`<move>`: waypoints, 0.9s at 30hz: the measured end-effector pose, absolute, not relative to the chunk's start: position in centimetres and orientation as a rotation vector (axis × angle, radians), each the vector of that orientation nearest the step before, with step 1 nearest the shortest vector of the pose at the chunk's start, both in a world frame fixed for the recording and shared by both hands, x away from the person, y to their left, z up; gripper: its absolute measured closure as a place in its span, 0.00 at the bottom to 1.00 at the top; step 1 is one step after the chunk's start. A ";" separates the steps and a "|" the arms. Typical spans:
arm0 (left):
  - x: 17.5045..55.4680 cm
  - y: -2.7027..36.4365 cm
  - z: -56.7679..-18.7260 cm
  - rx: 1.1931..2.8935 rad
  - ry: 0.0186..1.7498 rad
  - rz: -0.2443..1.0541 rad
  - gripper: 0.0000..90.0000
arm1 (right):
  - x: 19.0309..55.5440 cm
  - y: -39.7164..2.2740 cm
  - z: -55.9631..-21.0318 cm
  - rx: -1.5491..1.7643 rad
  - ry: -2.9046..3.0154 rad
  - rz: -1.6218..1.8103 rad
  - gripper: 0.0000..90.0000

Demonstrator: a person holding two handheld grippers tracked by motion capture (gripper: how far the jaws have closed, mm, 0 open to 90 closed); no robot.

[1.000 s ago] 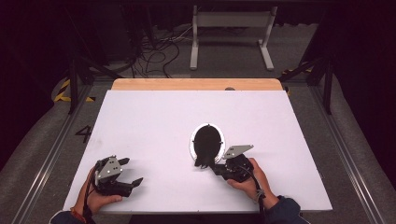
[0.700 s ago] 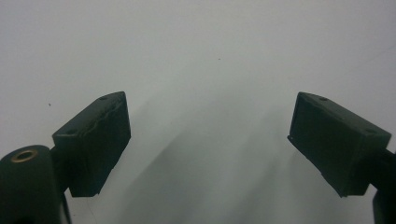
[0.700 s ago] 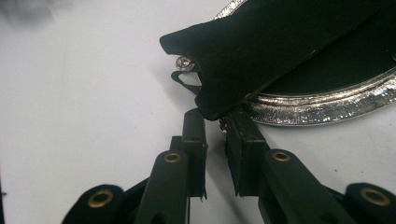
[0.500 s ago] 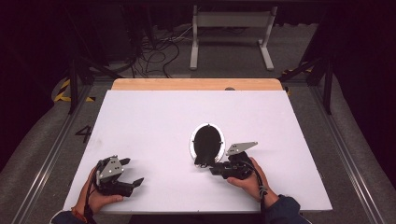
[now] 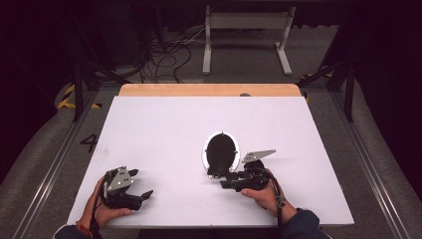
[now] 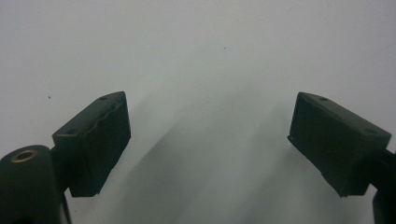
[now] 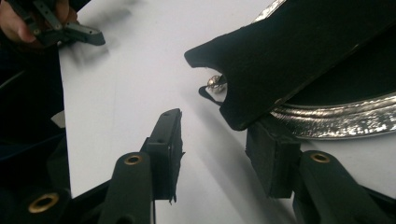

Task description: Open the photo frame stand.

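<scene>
Your right gripper [image 5: 222,179] has just been opening its jaws, and now they stand apart and squeeze nothing. The black flat stand flap [image 7: 299,51] on the back of the oval silver picture frame [image 5: 220,152] sticks out over the gap between your jaws, and one black pad [image 7: 273,156] sits just under its edge. The frame lies face down on the white table [image 5: 164,129], just beyond this gripper. Your left gripper [image 5: 142,196] rests on the table well to the left of the frame, with its jaws wide apart and nothing between them.
</scene>
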State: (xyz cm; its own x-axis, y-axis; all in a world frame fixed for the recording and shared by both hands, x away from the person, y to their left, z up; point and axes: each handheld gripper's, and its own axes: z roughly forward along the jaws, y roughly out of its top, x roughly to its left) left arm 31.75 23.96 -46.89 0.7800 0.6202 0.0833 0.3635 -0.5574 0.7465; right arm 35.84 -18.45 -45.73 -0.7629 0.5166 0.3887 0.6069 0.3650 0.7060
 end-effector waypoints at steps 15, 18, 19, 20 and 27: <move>31.8 23.6 -47.0 2.243 0.731 0.438 0.15 | 38.5 -19.3 -46.7 -1.302 -2.103 -1.431 0.61; 32.0 23.6 -47.0 2.230 0.735 0.420 0.15 | 38.6 -19.4 -46.4 -1.326 -2.099 -1.445 0.60; 32.1 23.5 -46.9 2.212 0.744 0.409 0.15 | 38.6 -19.3 -46.4 -1.330 -2.097 -1.445 0.60; 32.4 23.3 -46.8 2.198 0.743 0.392 0.15 | 38.6 -19.2 -46.5 -1.339 -2.086 -1.449 0.60; 33.8 21.2 -46.0 2.162 0.672 0.323 0.15 | 39.0 -19.0 -46.8 -1.398 -1.994 -1.481 0.59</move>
